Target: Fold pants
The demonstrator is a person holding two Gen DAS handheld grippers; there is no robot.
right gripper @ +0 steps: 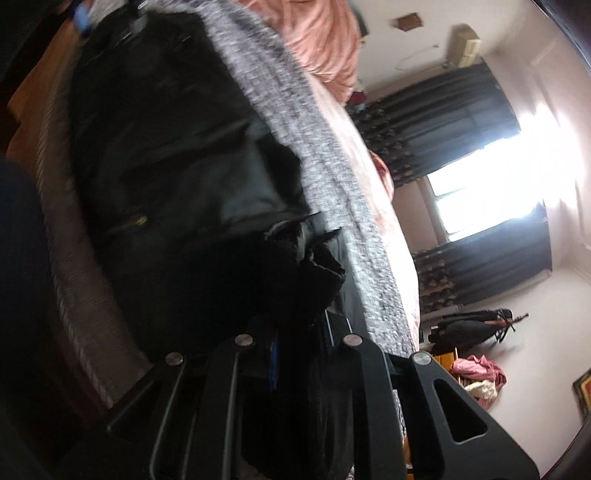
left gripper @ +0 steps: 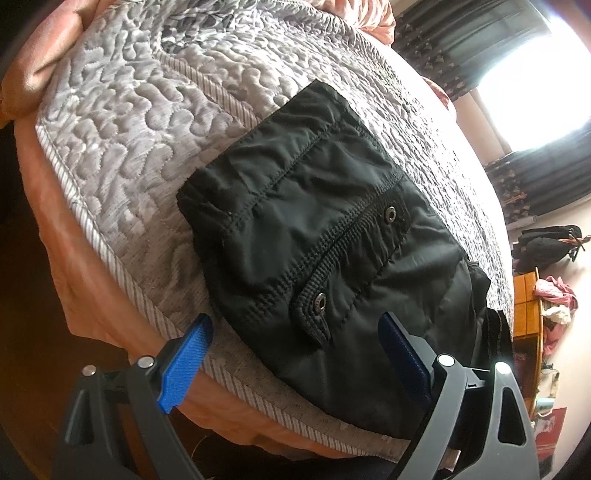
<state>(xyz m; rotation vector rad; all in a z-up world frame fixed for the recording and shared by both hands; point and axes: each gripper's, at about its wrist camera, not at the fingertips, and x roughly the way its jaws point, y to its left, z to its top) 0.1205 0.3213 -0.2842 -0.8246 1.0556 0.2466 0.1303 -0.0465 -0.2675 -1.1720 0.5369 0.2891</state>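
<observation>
Black pants (left gripper: pixel 314 221) lie bunched and partly folded on the grey quilted bedcover (left gripper: pixel 129 129), with the elastic waistband and two metal snaps facing up. My left gripper (left gripper: pixel 295 325) hovers open over the near edge of the pants, its blue pads wide apart and nothing between them. In the blurred, tilted right wrist view the pants (right gripper: pixel 166 147) stretch away from my right gripper (right gripper: pixel 299 332). It is shut on a bunch of black fabric that hides its fingertips. A blue pad of the left gripper (right gripper: pixel 83 16) shows at the far end.
The quilt ends close to me at a striped border over a pink sheet (left gripper: pixel 74 236). A pink blanket (right gripper: pixel 325 44) is heaped at the bed's far side. Dark curtains (right gripper: pixel 461 122) frame a bright window. A wooden shelf with loose clothes (left gripper: pixel 554 295) stands beside the bed.
</observation>
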